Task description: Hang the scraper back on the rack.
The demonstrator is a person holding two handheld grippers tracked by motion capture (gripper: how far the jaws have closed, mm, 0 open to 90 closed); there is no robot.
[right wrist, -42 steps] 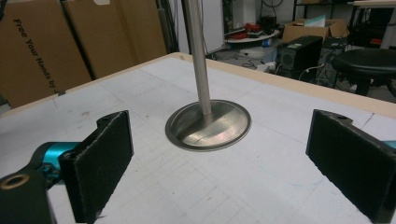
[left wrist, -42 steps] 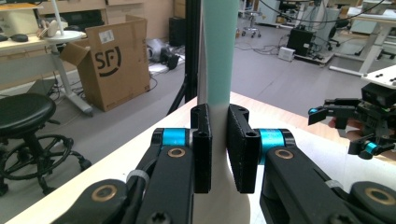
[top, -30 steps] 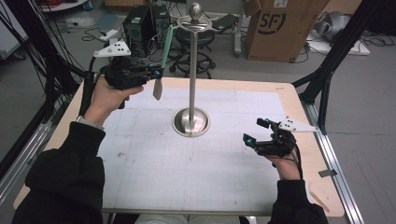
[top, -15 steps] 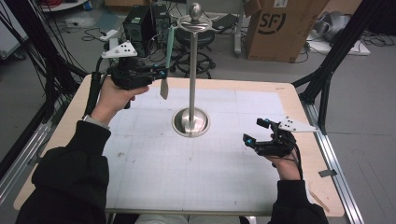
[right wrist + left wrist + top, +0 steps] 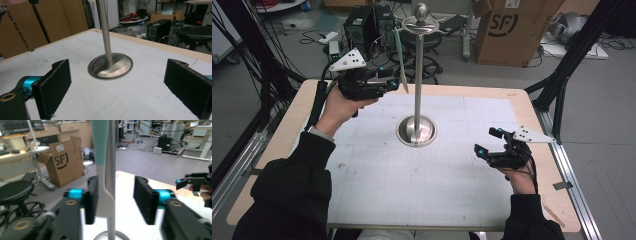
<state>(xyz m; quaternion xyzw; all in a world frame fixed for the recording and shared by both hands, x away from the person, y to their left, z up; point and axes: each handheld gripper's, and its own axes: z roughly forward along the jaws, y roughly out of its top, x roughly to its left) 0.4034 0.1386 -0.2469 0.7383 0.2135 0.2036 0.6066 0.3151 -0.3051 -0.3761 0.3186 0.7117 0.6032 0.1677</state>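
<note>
The spatula, mint-green handle up and white blade down, hangs from a top arm of the steel stand at the counter's middle, just left of its pole. The left gripper is raised beside the pole; its fingers have just been opening, and the blade stands between them, released. Right of the stand's base, the right gripper rests low with fingers spread wide, grasping nothing.

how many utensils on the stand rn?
1. A spatula hangs from the stand top, left of the pole, between the open left tongs. Far-side hooks may hide more.
</note>
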